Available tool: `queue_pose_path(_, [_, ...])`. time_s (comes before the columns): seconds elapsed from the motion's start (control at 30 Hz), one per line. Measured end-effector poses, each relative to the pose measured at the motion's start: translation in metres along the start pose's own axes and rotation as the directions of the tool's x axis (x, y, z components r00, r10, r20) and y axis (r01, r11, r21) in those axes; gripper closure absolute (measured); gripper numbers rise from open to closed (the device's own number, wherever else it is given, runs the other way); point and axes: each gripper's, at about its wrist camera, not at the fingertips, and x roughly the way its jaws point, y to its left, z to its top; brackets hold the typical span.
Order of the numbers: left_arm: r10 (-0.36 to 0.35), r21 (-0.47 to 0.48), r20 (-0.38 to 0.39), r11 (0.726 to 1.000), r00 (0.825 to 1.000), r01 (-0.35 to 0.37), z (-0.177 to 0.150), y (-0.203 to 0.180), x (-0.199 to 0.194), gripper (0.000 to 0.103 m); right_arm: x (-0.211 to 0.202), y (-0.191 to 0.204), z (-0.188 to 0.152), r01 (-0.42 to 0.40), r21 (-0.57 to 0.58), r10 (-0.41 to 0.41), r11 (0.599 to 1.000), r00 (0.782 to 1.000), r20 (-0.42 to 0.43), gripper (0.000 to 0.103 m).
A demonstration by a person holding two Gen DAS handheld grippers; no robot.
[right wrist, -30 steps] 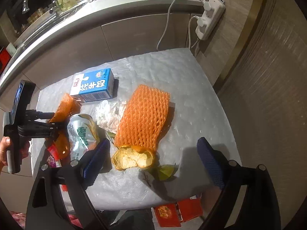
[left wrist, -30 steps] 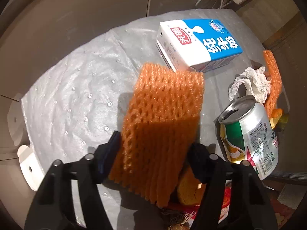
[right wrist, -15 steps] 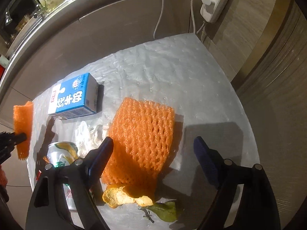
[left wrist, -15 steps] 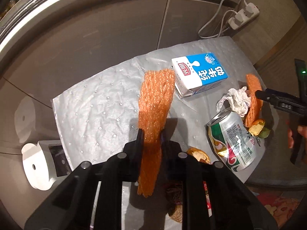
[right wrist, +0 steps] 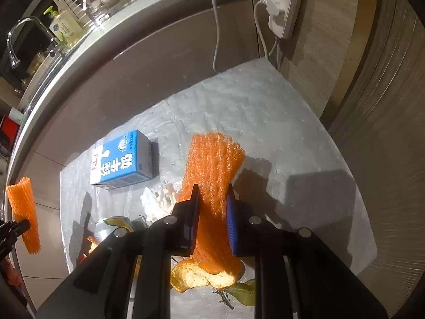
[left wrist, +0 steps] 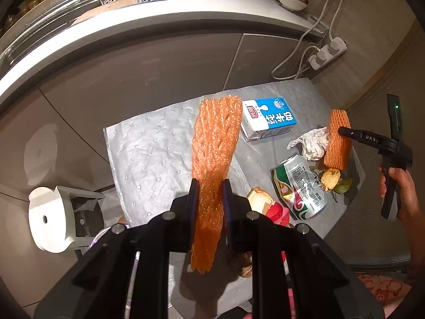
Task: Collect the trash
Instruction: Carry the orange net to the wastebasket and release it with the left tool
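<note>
Now the left gripper [left wrist: 209,186] is clamped on an orange foam net [left wrist: 215,143]; the net stands up between the two pads and sticks out both above and below them, squeezed narrow at the grip. It hangs clear above the grey dimpled mat [left wrist: 148,148].

The right gripper [right wrist: 212,202] has just been closing, and its pads now press on a second orange foam net [right wrist: 212,164]. That net runs up from between the pads and fans out wider at its far end, while its near end reaches down to a piece of orange peel [right wrist: 196,276] lying on the mat [right wrist: 265,111]. Whether this net is lifted off the mat I cannot tell. In the left wrist view the same net [left wrist: 337,138] shows at the far right, pinched by the right gripper, with a hand [left wrist: 401,188] on the grip behind it.

On the mat, a blue and white milk carton [right wrist: 124,159] lies on its side, its top not clearly visible. A crumpled white tissue [left wrist: 310,143] sits between the carton and the second net. A green and silver drink can [left wrist: 300,186] lies on its side near the mat's front edge, and nothing of its contents shows. A green leaf [right wrist: 241,295] lies beside the peel.
</note>
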Motion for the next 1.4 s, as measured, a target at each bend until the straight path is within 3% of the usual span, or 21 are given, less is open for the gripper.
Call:
queue_pose_path(0.37, [0.018,-0.001,0.014,1.0,1.0,-0.018,-0.023,0.022,-0.025,0.085,-0.039,0.012,-0.001,-0.066,0.003,0.066,0.998,0.993,0.098,0.081])
queue_pose_path(0.8, [0.017,-0.044,0.024,0.999,1.0,-0.016,-0.036,0.031,-0.036,0.085,-0.064,0.047,-0.001,-0.095,-0.189,0.122,0.977,0.984,0.132,0.08])
queue_pose_path(1.0, [0.054,-0.099,0.02,0.994,0.998,-0.052,-0.057,0.046,-0.044,0.085,-0.078,0.072,0.001,-0.116,-0.278,0.156,0.953,0.98,0.124,0.082])
queue_pose_path(1.2, [0.125,-0.154,-0.048,0.979,0.991,-0.131,-0.102,0.079,-0.042,0.085,-0.087,0.129,-0.011,-0.184,-0.378,0.23,0.907,0.97,0.079,0.082])
queue_pose_path(1.4, [0.164,-0.138,-0.152,0.973,0.975,-0.186,-0.149,0.109,-0.012,0.085,-0.081,0.186,-0.038,-0.228,-0.445,0.257,0.866,0.966,0.006,0.082])
